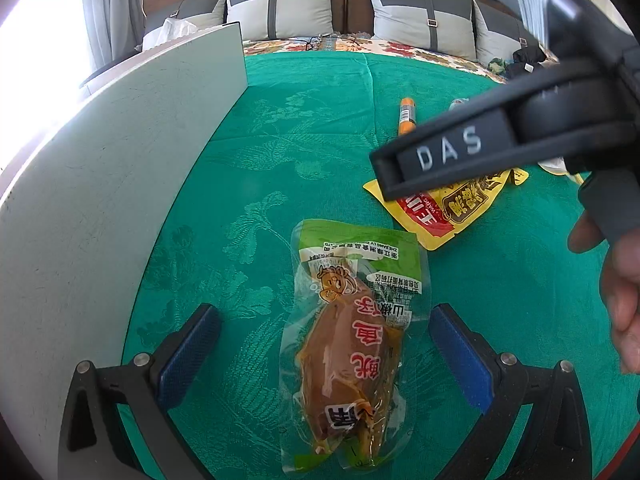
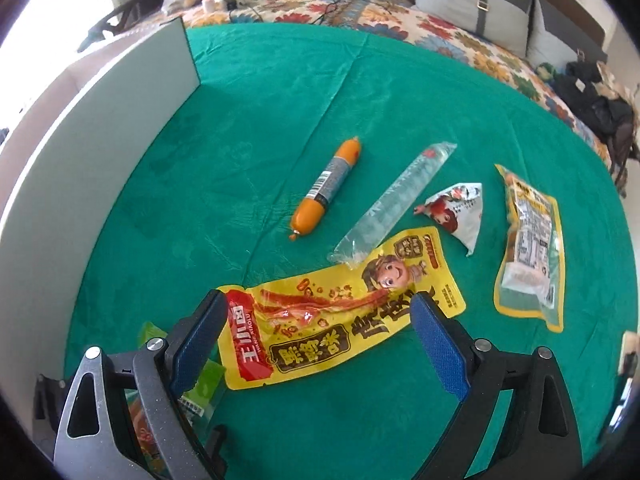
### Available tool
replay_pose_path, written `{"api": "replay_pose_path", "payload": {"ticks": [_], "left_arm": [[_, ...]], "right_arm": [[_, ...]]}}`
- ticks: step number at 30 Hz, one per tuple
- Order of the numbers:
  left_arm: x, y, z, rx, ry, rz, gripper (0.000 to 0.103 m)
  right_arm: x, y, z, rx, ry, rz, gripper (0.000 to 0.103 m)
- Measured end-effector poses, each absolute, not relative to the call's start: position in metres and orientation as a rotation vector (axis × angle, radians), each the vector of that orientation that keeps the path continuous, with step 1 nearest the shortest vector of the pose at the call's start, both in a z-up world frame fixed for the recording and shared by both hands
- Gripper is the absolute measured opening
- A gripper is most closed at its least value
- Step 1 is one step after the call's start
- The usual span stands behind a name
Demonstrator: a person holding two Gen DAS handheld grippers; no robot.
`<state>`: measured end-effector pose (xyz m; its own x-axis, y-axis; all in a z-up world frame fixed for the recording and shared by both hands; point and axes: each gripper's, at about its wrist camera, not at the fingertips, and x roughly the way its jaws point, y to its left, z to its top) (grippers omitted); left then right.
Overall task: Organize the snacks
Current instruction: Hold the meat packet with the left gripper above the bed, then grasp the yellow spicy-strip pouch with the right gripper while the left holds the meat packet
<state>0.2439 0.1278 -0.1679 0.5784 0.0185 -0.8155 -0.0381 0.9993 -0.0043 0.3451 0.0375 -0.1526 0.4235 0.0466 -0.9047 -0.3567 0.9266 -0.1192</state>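
A green-edged clear pack with a brown snack [image 1: 352,344] lies on the green cloth between the blue pads of my open left gripper [image 1: 324,344]. A long yellow snack pack [image 2: 340,312] lies between the fingers of my open right gripper [image 2: 320,332]; it also shows in the left wrist view [image 1: 444,208], partly under the right gripper's body. An orange sausage [image 2: 326,188], a clear tube pack [image 2: 392,208], a small white triangular pack [image 2: 456,212] and a yellow-edged pack [image 2: 528,248] lie farther back. The green pack's corner [image 2: 208,376] shows behind my right gripper's left finger.
A white upright board [image 1: 120,184] stands along the left side of the green cloth [image 2: 280,80]. A floral bedspread [image 2: 360,12] and grey pillows [image 1: 304,4] lie beyond. Dark clothing [image 2: 596,96] sits at the far right. A hand [image 1: 616,288] holds the right gripper.
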Motion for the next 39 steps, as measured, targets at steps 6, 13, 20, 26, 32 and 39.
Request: {"api": "replay_pose_path", "payload": {"ticks": [6,13,20,26,32,39], "left_arm": [[0.244,0.127,-0.167,-0.022,0.953,0.034,0.103],[0.245,0.127,-0.167,-0.021,0.953,0.036,0.103],[0.245,0.126,-0.167,-0.021,0.953,0.037,0.103],[0.246,0.127,-0.167,-0.022,0.952,0.036,0.103],[0.245,0.127,-0.167,-0.022,0.952,0.036,0.103],[0.245,0.127,-0.167,-0.023,0.952,0.036,0.103]], "right_arm": [[0.323,-0.006,-0.171,-0.274,1.092,0.328,0.086],[0.286,-0.076,-0.167,-0.255,1.063,0.348,0.065],[0.258,-0.142,-0.154,-0.075,1.029,0.338,0.071],[0.283,-0.106,-0.130,-0.050,1.017,0.361,0.071],[0.331,-0.040,-0.124,-0.001,1.028,0.372,0.071],[0.345,0.010,-0.157,-0.129,1.102,0.440,0.066]]}}
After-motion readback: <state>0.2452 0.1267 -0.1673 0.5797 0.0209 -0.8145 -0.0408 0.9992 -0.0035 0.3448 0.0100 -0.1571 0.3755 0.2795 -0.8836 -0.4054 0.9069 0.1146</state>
